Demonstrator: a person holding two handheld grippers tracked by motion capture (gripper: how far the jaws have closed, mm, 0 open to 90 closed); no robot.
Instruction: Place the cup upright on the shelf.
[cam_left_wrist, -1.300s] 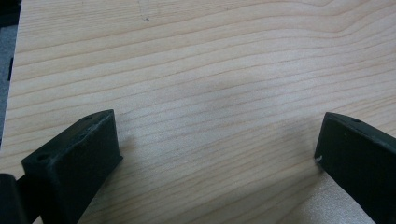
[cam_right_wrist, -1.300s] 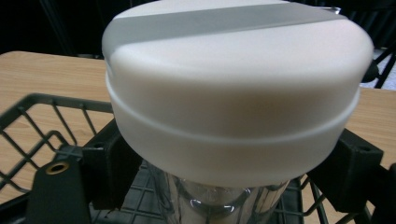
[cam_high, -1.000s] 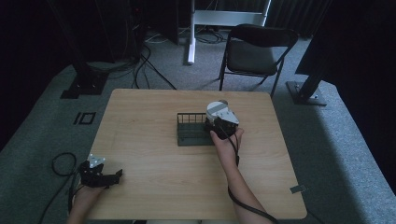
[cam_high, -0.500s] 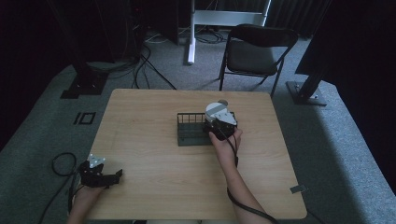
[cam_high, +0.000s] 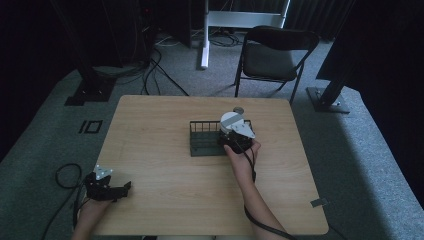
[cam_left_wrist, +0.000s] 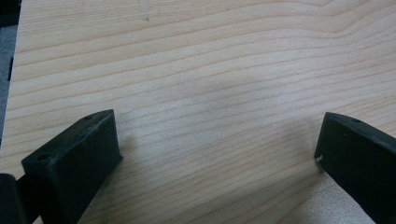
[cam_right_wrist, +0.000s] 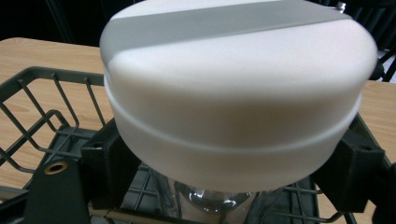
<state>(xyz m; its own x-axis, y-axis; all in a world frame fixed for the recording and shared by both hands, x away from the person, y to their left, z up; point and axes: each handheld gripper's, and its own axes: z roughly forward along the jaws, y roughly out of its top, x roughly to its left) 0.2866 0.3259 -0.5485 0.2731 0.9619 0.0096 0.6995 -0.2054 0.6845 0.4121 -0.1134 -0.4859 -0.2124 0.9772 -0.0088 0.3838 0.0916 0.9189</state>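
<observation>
Jaws of my right gripper (cam_right_wrist: 229, 163) are pinching a glass jar with a broad white lid (cam_right_wrist: 238, 79), one pad pressing each side just under the lid's rim, and I am holding it upright over the right end of the dark wire basket (cam_right_wrist: 42, 107) that is sitting near the middle of the counter (cam_high: 165, 170). Gripping it below the lid is keeping the wide cap from slipping down through the pads, and keeping it upright is, I judge, letting its base meet the basket floor squarely. In the high view the lid (cam_high: 233, 120) is showing above the basket's (cam_high: 200, 145) right end, so the jar is inside or just above it; whether the base is touching the wire floor I cannot tell. Glass below the lid is looking clear, with nothing I can make out in it, and the rest of the basket is lying empty. My left gripper (cam_high: 112, 189) is resting at the counter's near left corner, well apart from the work, its jaws spread wide over bare wood and holding nothing.
</observation>
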